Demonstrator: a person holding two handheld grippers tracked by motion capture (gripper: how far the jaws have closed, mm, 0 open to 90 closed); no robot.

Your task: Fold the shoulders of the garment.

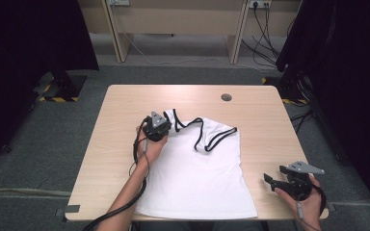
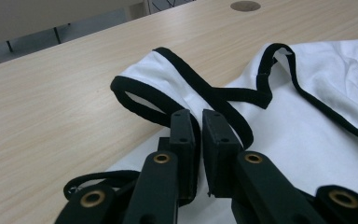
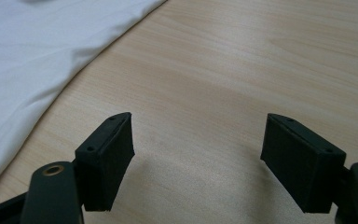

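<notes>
1. The left tool sits at about 10 o'clock from the middle of the surface, held in the person's left hand, with its cable running back along the forearm to the near edge.
2. In the left gripper view its two black jaws stand almost together, with only a thin slit between the pads. The black-trimmed edge of the shirt's left shoulder strap runs in at the jaw tips. Whether any cloth is pinched in the slit I cannot tell.
3. That strap is folded and slightly raised off the surface, its black edging forming a loop just ahead of the jaws.
4. The white shirt lies flat across the middle of the surface, hem at 6 o'clock near the person's edge, neckline and straps toward 12 o'clock. The black trim curls in loops around the neck opening.
5. A small round grommet sits in the surface at about 1 o'clock, well apart from the shirt.
6. The right tool rests at about 4 o'clock, near the right front corner, held in the right hand and clear of the shirt's side edge.
7. In the right gripper view its jaws stand wide apart over bare wood, nothing between them, with the shirt's edge off at 10 o'clock.
</notes>
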